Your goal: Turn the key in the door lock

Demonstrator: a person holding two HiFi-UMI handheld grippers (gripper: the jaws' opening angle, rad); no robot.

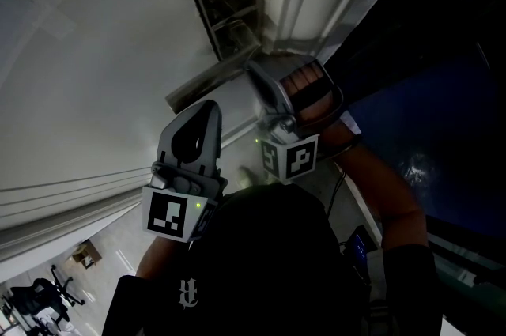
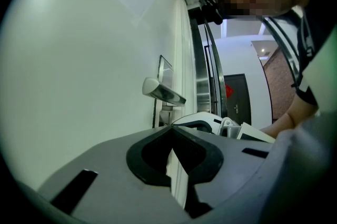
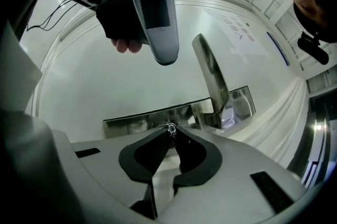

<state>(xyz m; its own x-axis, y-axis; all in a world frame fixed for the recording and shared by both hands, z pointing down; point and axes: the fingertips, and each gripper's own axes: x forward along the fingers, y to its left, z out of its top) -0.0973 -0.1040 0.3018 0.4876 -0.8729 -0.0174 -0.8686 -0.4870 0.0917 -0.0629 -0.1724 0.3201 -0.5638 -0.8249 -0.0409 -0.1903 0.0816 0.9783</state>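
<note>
The key [image 3: 170,128] sits pinched at the tips of the right tongs [image 3: 169,134], against the lock plate [image 3: 129,124]. The left tongs [image 2: 171,132], pressed together and empty, hang just beside them, pointing at the door [image 2: 79,86].

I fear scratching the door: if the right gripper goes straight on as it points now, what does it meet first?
Most likely the metal lock plate, directly behind its tips. The right gripper is shut on what seems the key, already at the plate; the gap is unclear.
</note>
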